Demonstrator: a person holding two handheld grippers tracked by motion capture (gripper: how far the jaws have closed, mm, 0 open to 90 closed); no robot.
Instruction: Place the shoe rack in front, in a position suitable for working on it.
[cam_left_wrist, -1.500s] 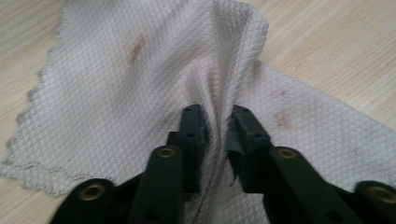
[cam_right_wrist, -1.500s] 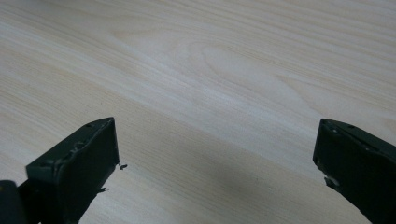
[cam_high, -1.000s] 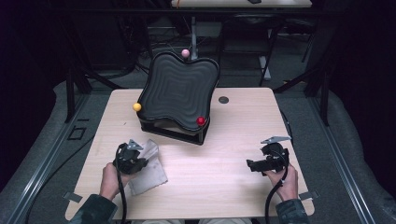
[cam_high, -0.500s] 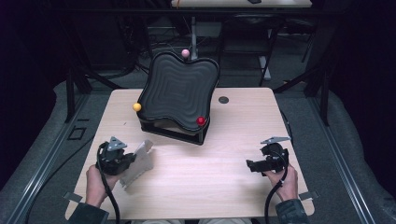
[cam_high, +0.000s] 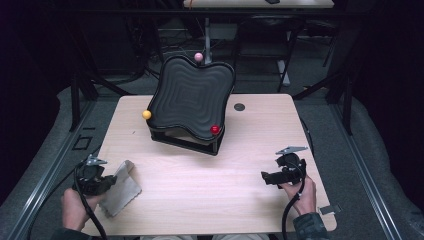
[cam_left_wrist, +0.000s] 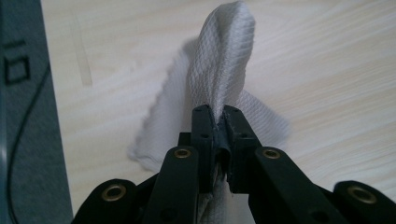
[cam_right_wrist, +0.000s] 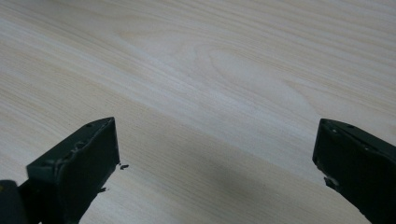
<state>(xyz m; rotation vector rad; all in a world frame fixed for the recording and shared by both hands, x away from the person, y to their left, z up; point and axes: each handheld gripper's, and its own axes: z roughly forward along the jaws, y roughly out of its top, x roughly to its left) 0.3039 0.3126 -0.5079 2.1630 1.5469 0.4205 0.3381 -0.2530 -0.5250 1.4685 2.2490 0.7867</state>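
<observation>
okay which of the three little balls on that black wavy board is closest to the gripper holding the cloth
The yellow ball, at the board's left edge. The red one sits front right; the pink one is at the far top.

Both grippers were black. The left gripper (cam_left_wrist: 217, 112) had two blocky jaws on flat linkage arms fastened with brass-coloured rivets. The right gripper (cam_right_wrist: 215, 154) showed squared jaw tips with scuffed, chipped edges. Each carried a grey three-cornered plate on top (seen from the high view) and trailed a black cable. A dark sleeve cuff covered the right wrist.
</observation>
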